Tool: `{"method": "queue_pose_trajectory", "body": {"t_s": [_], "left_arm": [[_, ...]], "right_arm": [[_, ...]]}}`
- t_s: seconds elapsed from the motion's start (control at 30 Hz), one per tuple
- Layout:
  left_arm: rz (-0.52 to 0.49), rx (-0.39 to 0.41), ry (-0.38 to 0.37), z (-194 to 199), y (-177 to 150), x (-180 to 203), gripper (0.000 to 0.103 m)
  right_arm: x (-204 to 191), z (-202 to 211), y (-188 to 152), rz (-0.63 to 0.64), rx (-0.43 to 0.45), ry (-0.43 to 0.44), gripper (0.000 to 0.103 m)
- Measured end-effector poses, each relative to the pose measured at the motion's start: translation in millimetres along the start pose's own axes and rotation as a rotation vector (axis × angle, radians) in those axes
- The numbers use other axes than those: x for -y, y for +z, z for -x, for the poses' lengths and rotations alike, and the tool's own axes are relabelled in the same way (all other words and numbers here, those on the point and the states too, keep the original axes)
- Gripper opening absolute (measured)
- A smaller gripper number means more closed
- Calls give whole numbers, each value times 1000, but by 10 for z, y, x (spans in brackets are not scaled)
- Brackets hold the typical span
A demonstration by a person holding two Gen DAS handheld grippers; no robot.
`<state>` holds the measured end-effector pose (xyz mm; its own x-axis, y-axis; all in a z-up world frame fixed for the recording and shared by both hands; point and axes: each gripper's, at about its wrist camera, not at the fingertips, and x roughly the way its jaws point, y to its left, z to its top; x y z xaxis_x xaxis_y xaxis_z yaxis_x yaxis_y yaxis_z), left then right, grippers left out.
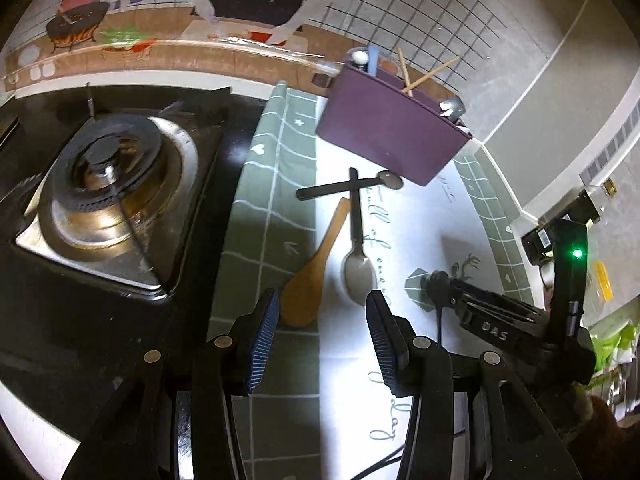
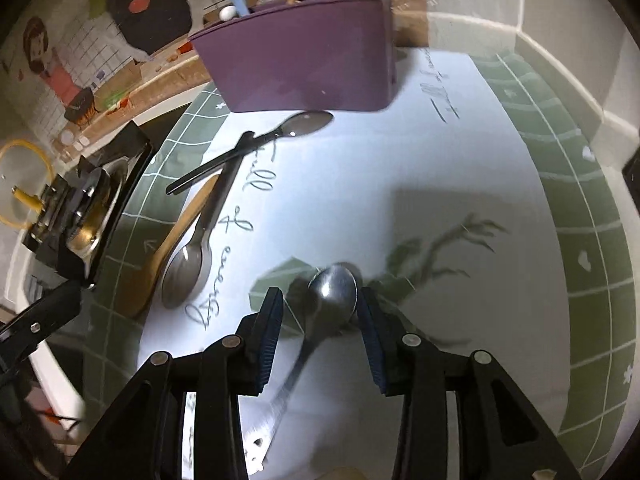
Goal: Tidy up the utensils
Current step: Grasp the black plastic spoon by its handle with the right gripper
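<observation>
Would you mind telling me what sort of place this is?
Most likely a home kitchen counter: a gas stove burner beside a cloth mat, and a purple utensil holder against the tiled wall.

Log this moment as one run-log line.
left gripper: open, empty | right gripper: open around metal spoon | purple utensil holder: upright

Both tongs were matte black plastic. The left tongs point(image 1: 322, 340) carried two fingers faced with blue ribbed pads point(image 1: 264, 344), and round silver rivets point(image 1: 223, 342) sat at the linkage joints. The right tongs point(image 2: 320, 336) showed the same build: blue ribbed pads point(image 2: 272, 340), silver rivets point(image 2: 410, 339), angular black links. Seen from the left wrist camera, the right unit bore white letters "DAS" point(image 1: 495, 331), a green light point(image 1: 577, 254) and a thin black cable point(image 1: 440, 320).
</observation>
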<state>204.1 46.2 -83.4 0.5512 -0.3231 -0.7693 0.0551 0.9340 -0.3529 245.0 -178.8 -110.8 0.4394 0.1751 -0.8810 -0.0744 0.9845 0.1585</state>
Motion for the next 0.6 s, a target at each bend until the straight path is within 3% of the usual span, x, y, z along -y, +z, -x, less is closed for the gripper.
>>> {"method": "queue_pose_trajectory", "body": {"t_s": [0.2,0.27,0.33,0.47,0.53,0.6], "left_arm": [[-20,3,19,34,-62,21,47],[-27,-1,19,23,-62,41,47],[-32,-12,15,-15,-50,73,47],[-52,-35,12,-108,-21,143,47],[-61,-45,5,-163,12,177,47],[-68,-56,-16,-231,76,212,47]], "right_arm": [[-239,-35,-91,168,48,-113,38],[-224,-19,-116,192,56,-98,37],[-184,4,-128,208,62,-90,27],[0,67,-115,194,51,-53,26],[102,130,-91,178,56,-42,2],[223,225,-49,146,65,-9,5]]}}
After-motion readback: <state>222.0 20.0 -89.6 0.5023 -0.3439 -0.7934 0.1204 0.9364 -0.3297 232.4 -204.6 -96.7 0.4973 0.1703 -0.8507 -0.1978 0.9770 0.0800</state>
